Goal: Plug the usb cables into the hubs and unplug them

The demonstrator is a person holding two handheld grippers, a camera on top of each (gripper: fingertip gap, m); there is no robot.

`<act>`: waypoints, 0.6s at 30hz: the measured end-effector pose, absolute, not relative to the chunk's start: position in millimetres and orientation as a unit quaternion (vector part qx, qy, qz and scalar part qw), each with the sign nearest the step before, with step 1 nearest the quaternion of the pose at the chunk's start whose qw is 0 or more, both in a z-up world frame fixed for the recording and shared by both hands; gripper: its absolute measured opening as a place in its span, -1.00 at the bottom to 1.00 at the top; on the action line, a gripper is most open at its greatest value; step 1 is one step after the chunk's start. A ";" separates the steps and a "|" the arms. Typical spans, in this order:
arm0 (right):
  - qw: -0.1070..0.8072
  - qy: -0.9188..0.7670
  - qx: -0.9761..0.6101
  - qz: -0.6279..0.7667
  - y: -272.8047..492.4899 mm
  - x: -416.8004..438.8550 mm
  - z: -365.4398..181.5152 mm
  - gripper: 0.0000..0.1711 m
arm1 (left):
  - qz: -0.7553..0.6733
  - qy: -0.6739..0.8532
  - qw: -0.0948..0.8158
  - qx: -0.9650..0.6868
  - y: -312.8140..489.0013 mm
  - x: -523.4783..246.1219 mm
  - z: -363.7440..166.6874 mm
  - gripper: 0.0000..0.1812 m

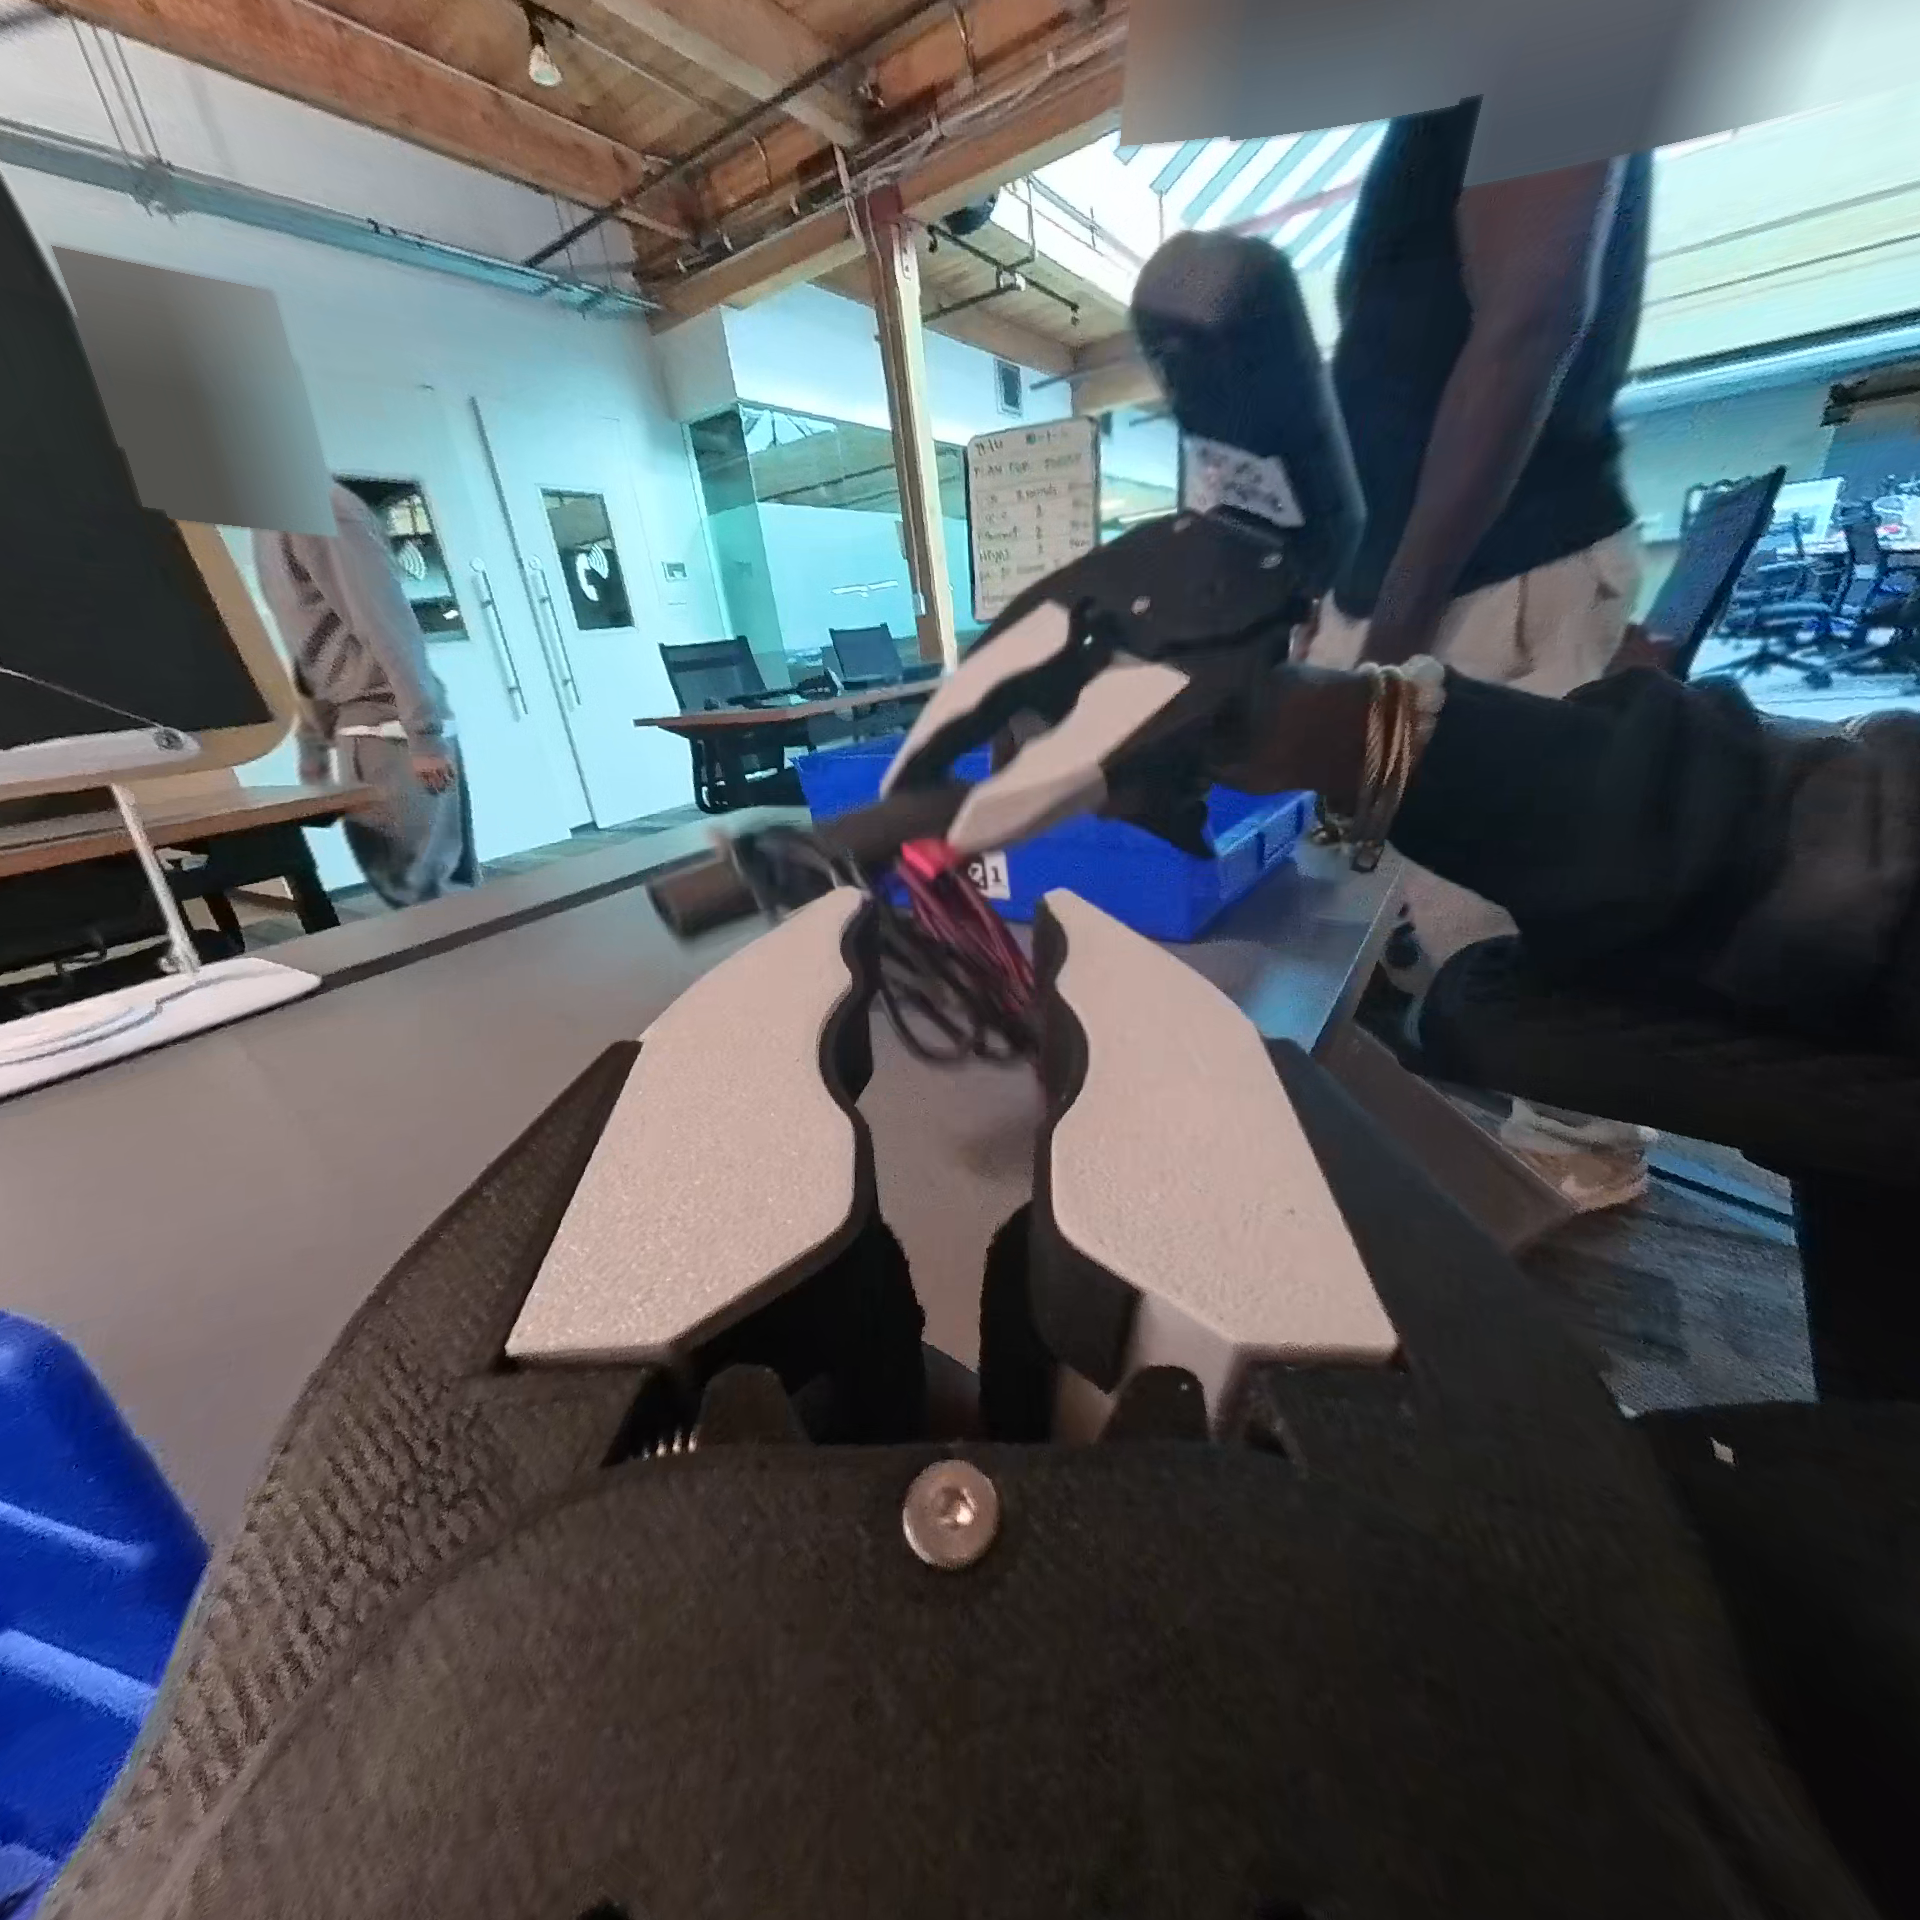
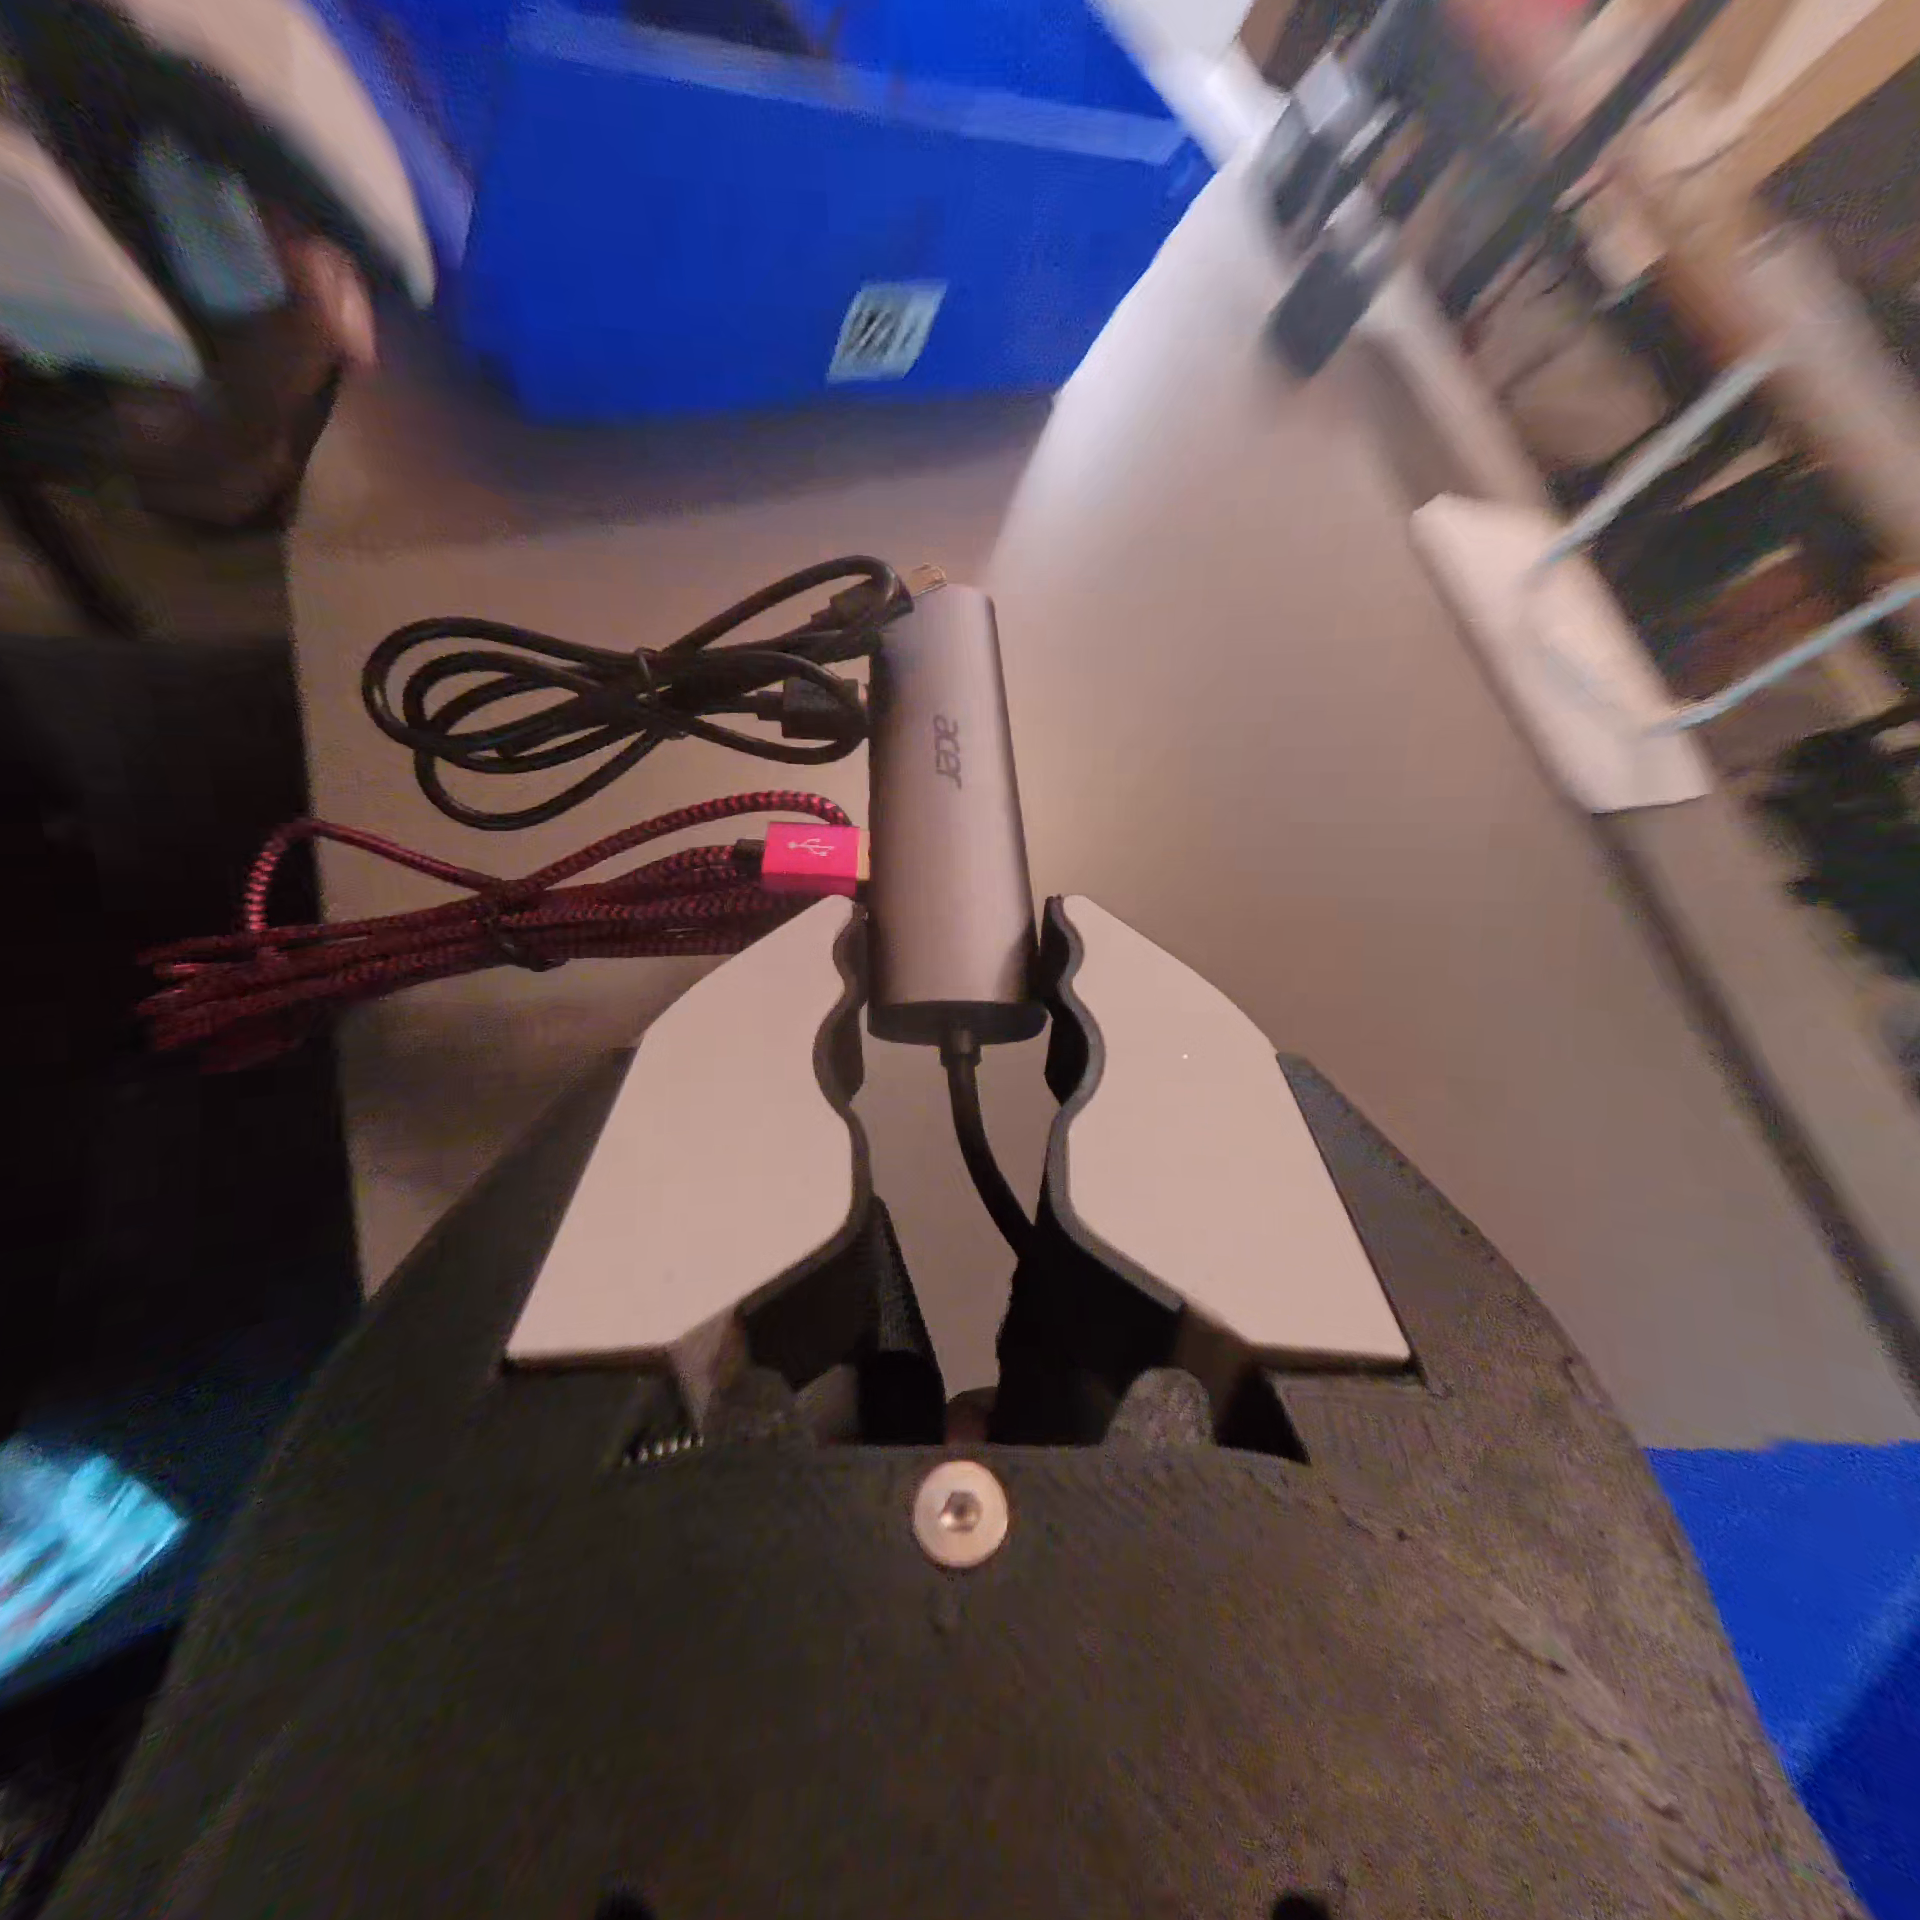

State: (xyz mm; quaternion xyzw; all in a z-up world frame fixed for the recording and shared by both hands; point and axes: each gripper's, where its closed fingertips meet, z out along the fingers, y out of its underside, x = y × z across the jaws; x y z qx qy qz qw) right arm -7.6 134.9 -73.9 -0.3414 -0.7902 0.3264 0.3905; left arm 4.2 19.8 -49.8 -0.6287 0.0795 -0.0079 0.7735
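In the right wrist view my right gripper (image 2: 951, 920) is shut on the near end of a grey USB hub (image 2: 951, 790) and holds it above the table. A red USB plug (image 2: 812, 857) on a red braided cable (image 2: 436, 925) sits in the hub's left side. A coiled black cable (image 2: 582, 696) also reaches that side. In the left wrist view my left gripper (image 1: 956, 925) is open and empty, low over the table. Just beyond it the right gripper (image 1: 930, 816) holds the hub (image 1: 873, 826), with red cable (image 1: 971, 935) and black cable (image 1: 914, 997) hanging.
A blue bin (image 1: 1122, 883) stands behind the hub, also in the right wrist view (image 2: 727, 208). Another blue bin (image 1: 73, 1558) is at my near left. A white stand base (image 1: 135, 1018) sits on the grey table (image 1: 364, 1091). A sleeved arm (image 1: 1662, 810) reaches in from the right.
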 end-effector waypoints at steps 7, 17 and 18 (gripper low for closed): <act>0.611 -0.627 -0.351 0.334 193.9 -0.5 74.3 -0.64 | 0.006 0.103 0.776 -0.623 19.3 10.2 -48.3 -0.69; 0.654 -0.313 -0.524 0.446 344.2 83.4 117.2 -0.64 | 0.008 0.116 0.775 -0.622 19.1 14.6 -49.1 -0.69; 0.636 -0.293 -0.549 0.455 360.4 87.5 101.9 -0.64 | 0.007 0.117 0.774 -0.622 19.3 15.1 -49.3 -0.70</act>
